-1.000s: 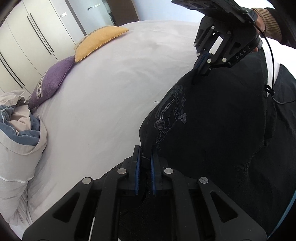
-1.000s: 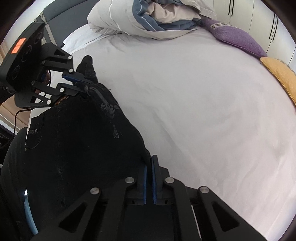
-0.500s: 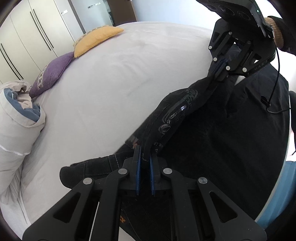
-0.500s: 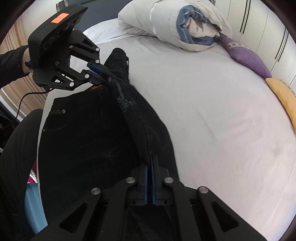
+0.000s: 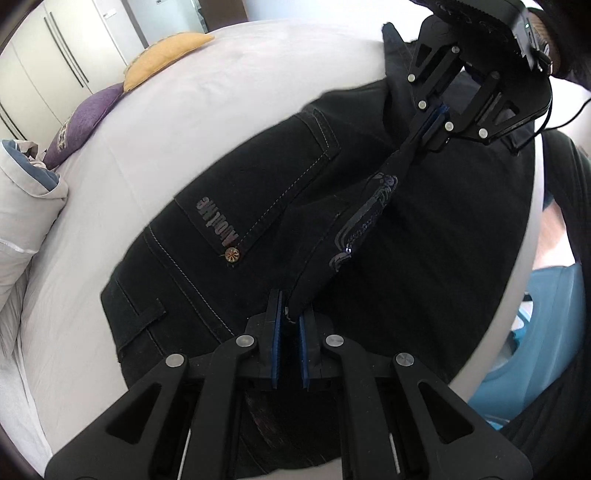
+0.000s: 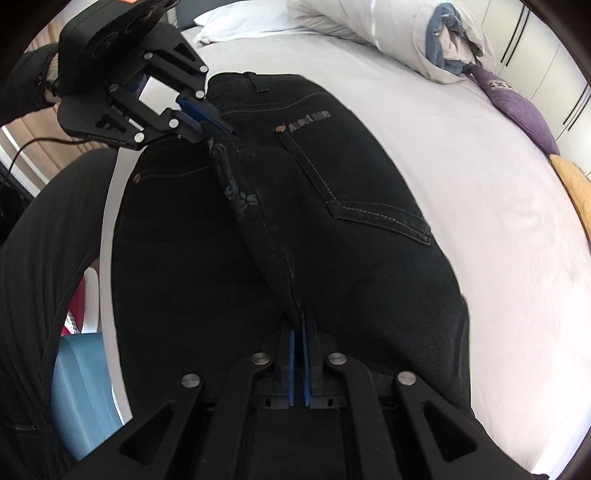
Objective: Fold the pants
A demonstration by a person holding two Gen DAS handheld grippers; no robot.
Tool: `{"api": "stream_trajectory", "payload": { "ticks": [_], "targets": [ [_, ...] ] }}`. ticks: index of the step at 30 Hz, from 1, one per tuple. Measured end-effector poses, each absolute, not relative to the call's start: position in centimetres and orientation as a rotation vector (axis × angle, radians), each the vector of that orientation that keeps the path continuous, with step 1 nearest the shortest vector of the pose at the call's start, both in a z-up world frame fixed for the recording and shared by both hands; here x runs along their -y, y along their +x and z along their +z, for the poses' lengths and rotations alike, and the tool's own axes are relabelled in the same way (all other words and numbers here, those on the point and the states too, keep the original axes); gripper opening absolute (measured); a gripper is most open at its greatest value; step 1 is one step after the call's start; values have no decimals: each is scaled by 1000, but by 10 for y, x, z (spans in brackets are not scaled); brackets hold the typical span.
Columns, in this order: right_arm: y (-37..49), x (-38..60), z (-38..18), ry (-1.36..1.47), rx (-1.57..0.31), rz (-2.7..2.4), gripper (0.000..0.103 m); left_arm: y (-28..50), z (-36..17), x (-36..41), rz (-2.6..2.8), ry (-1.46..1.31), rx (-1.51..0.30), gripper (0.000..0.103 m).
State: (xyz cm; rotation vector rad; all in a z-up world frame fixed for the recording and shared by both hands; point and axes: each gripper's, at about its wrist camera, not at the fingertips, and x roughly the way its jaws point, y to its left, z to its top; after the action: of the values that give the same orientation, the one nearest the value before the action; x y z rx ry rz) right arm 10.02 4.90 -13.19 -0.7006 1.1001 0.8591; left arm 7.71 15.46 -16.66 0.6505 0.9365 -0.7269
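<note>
Black pants [image 5: 236, 206] lie on the white bed with a back pocket and grey logo facing up; they also show in the right wrist view [image 6: 351, 192]. A strip of the pants with a printed pattern [image 5: 365, 225] is stretched taut between both grippers, above the rest of the fabric. My left gripper [image 5: 290, 317] is shut on one end of the strip; it also shows in the right wrist view [image 6: 207, 122]. My right gripper [image 6: 300, 325] is shut on the other end and shows in the left wrist view [image 5: 430, 122].
White bed sheet [image 5: 207, 96] stretches beyond the pants. A yellow cushion [image 5: 166, 55], a purple cushion [image 5: 81, 129] and a rolled white and blue duvet [image 6: 406, 33] lie at the far side. A blue object [image 6: 81, 398] sits beside the bed edge.
Both grippers have lowered the held strip over the pants. The pants now lie spread on the bed with the back pocket showing.
</note>
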Motion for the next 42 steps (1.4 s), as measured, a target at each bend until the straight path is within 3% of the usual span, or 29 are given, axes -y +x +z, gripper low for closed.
{"api": "stream_trajectory", "payload": {
  "ticks": [17, 32, 42],
  "targets": [
    [8, -96, -147, -833, -1082, 836, 4, -9, -173, -167, -769, 737, -959, 7],
    [-36, -101, -152, -837, -1072, 785, 5, 7, -178, -172, -765, 751, -975, 7],
    [-36, -96, -156, -739, -1075, 697, 10, 11, -154, -193, -737, 709, -1091, 15]
  ]
}}
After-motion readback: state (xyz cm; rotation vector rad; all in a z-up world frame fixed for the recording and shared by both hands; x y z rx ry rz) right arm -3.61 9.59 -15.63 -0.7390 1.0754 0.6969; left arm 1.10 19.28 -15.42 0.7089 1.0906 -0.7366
